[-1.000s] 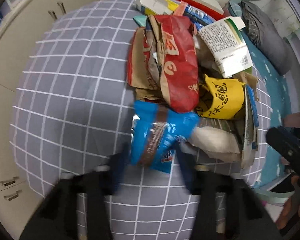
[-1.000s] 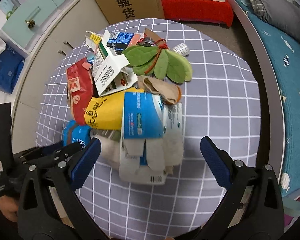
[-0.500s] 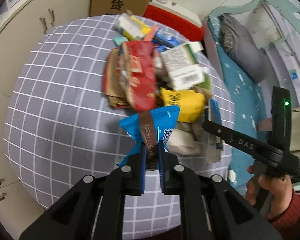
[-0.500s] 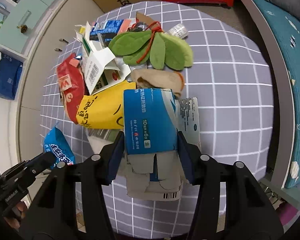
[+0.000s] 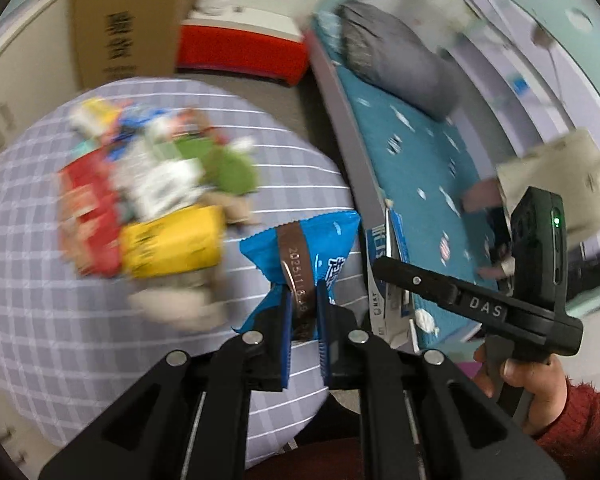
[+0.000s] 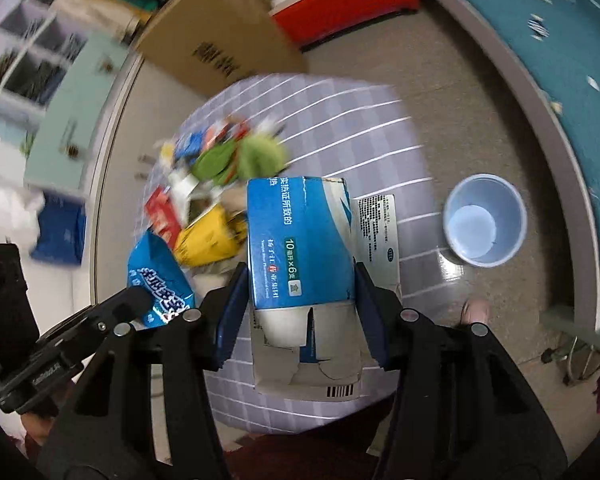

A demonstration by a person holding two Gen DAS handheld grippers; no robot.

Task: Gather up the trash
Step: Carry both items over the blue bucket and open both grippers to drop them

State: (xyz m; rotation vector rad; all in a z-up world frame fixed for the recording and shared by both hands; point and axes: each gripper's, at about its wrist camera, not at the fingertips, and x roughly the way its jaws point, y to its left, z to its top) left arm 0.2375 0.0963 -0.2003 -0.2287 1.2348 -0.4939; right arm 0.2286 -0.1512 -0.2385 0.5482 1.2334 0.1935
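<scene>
Wrapper (image 5: 300,248), blue, crinkly, light, slippery: pinched at brown seam by nearly shut left claw (image 5: 303,300). Carton (image 6: 300,240), thin, crushable: clamped across sides, right claw (image 6: 300,296) half-open. Bin (image 6: 485,220) at 3 o'clock.

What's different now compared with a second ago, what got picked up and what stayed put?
The left tongs closed on the blue snack wrapper and lifted it off the pile. The right tongs closed on the blue-and-white medicine box and carried it up, toward the floor side where a light blue bin shows. The red and yellow packets, green leaves and checked tablecloth stayed put.
</scene>
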